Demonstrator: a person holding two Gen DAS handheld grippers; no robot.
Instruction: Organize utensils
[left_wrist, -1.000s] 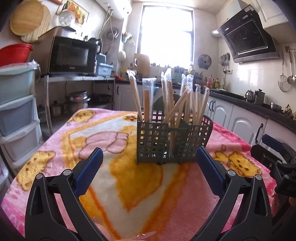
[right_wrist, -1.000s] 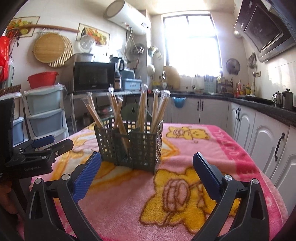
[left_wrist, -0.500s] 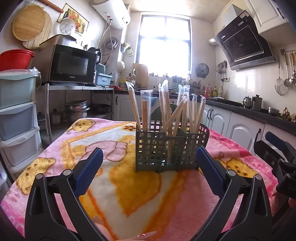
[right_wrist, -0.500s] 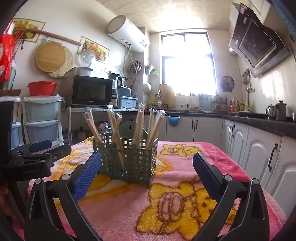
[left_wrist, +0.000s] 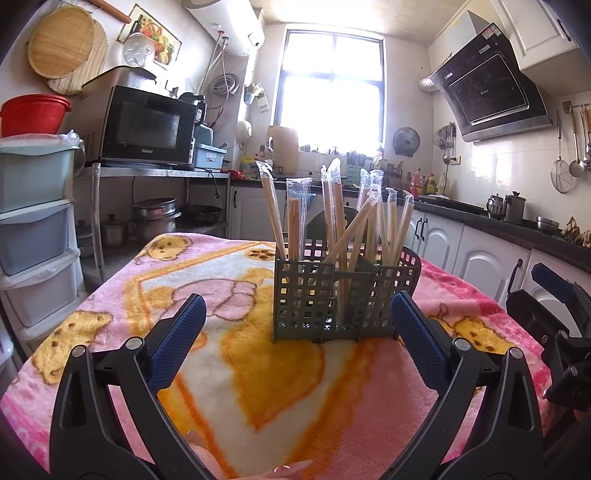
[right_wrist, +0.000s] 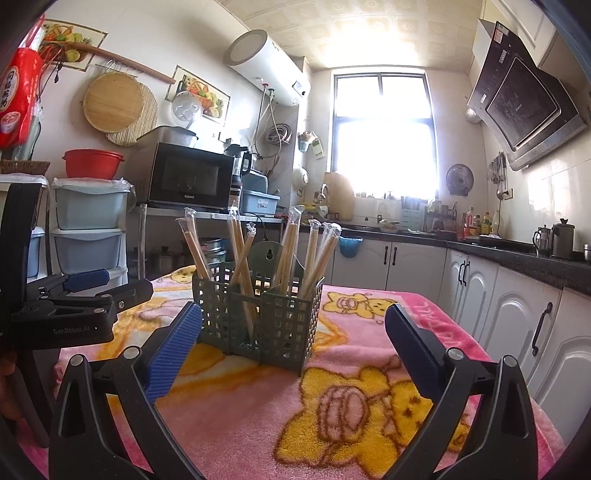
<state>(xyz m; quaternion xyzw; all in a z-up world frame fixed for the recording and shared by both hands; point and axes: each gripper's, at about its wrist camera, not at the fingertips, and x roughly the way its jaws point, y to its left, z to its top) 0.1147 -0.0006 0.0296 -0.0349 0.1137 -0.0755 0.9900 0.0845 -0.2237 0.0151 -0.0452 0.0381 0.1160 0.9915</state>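
I see the chopsticks (left_wrist: 334, 221) all standing in the caddy (left_wrist: 343, 295) mid-table (left_wrist: 110, 295); left gripper (left_wrist: 295, 343) and right gripper (right_wrist: 293, 349) spread, empty. Seemingly done.

This is a home kitchen. A microwave (left_wrist: 146, 127) stands on a metal shelf, a range hood (left_wrist: 491, 98) hangs on the right wall, and white cabinets (right_wrist: 480, 291) run under a dark counter (right_wrist: 524, 254). Ladles (left_wrist: 570, 155) hang near the hood.
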